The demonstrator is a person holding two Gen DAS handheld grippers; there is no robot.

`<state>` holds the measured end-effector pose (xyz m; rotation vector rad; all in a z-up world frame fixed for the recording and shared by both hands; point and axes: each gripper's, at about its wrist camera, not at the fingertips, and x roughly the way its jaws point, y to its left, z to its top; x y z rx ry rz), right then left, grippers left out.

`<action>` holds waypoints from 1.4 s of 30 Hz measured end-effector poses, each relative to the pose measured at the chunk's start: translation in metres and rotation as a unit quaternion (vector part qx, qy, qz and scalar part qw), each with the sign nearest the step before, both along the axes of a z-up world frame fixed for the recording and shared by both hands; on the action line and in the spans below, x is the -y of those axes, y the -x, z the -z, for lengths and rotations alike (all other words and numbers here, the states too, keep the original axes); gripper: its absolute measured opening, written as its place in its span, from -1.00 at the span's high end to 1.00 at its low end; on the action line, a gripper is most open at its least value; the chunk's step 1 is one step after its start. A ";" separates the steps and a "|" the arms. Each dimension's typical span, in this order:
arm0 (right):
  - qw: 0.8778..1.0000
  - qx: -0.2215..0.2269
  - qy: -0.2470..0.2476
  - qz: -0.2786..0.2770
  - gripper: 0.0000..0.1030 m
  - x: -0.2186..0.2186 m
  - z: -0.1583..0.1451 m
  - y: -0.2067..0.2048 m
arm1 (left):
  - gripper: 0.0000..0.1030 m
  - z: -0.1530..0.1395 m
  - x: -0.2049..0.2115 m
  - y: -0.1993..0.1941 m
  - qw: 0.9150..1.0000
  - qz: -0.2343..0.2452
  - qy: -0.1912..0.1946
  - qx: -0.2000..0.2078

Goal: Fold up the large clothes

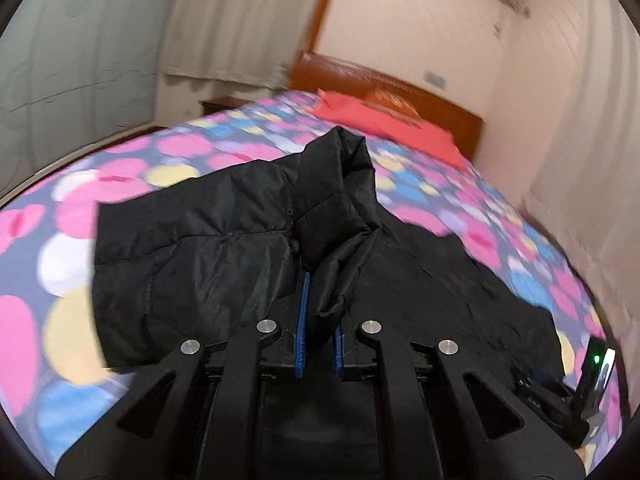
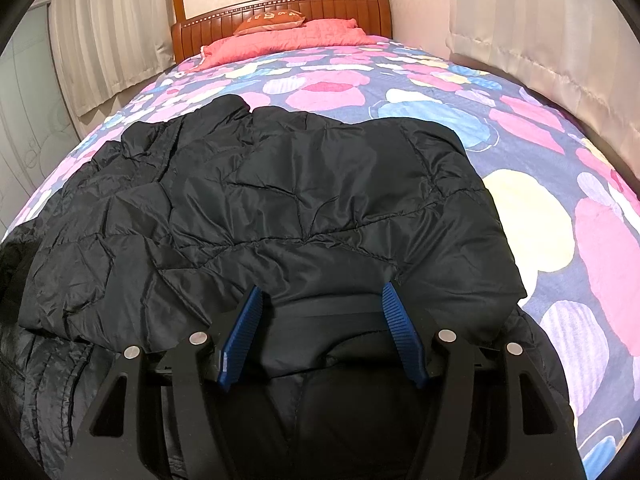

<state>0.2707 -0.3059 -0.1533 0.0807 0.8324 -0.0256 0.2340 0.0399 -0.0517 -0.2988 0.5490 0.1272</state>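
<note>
A black quilted puffer jacket (image 2: 300, 200) lies spread across a bed with a spotted pink, blue and yellow cover (image 2: 520, 128). My left gripper (image 1: 322, 292) is shut on a raised fold of the jacket (image 1: 200, 264). The fabric stands up in a ridge between its blue pads (image 1: 304, 320), and the view is blurred by motion. My right gripper (image 2: 320, 288) hangs low over the jacket's near edge, its blue pads (image 2: 240, 332) wide apart. A folded-over flap of the jacket drapes over its fingertips, and nothing is pinched between them.
A coral pink quilt (image 2: 288, 36) and an orange pillow (image 2: 272, 20) lie by the wooden headboard (image 2: 320, 2). Pale curtains (image 2: 540, 48) hang along the bed's right side and at the left. A black device with a green light (image 1: 596, 376) shows at the left wrist view's lower right.
</note>
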 end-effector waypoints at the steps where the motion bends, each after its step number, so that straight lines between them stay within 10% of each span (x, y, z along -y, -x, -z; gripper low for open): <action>1: 1.000 0.000 0.000 0.000 -0.22 0.000 0.000 0.000 | 0.82 0.004 0.016 -0.008 1.000 0.012 -0.003 -0.009; 15: 1.000 0.002 -0.003 0.000 -0.23 0.000 0.000 0.000 | 0.79 0.061 0.117 -0.054 0.987 0.129 -0.040 -0.087; 21: 1.000 0.002 -0.002 0.001 -0.24 0.000 0.000 0.000 | -0.08 0.061 0.119 -0.055 0.983 0.152 -0.010 -0.099; 24: 1.000 0.002 -0.002 0.001 -0.24 0.001 0.001 0.000 | -0.16 0.047 0.117 -0.042 0.984 0.160 -0.010 -0.083; 32: 1.000 -0.012 0.015 0.012 -0.24 -0.015 -0.014 -0.004 | -0.22 0.024 0.053 0.005 0.991 0.119 -0.012 -0.060; 42: 0.992 -0.002 -0.089 -0.093 -0.24 -0.118 -0.053 -0.021 | -0.23 0.028 -0.066 0.041 0.997 -0.012 -0.029 -0.068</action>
